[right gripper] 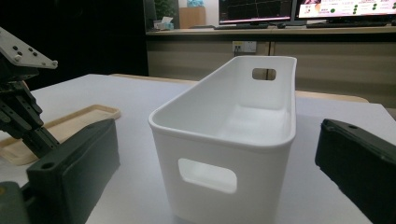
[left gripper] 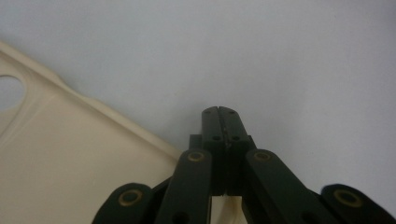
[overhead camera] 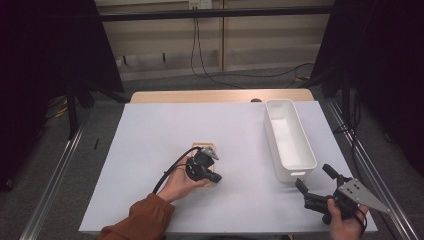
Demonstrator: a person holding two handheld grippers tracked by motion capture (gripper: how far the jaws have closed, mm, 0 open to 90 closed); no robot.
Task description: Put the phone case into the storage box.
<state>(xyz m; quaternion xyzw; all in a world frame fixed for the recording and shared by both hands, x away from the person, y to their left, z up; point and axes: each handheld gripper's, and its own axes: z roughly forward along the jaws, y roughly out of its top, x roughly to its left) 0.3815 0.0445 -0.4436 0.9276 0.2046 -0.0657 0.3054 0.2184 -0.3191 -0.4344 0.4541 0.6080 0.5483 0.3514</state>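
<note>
We held our left gripper over the flat beige tray in the middle of the white table. Its jaws were pressed together with nothing between them, and the tray lay just beside the tips. Our right gripper was spread wide, near the end of the white bin.

A tray lies on the table near its middle, slightly toward the near edge. The left gripper sits over the tray's near end, its tips past the tray's edge above bare table. A bin stands lengthwise along the right edge, reaching from the far right corner toward the near side. The right gripper is at the near right corner, just before the bin's near end.
</note>
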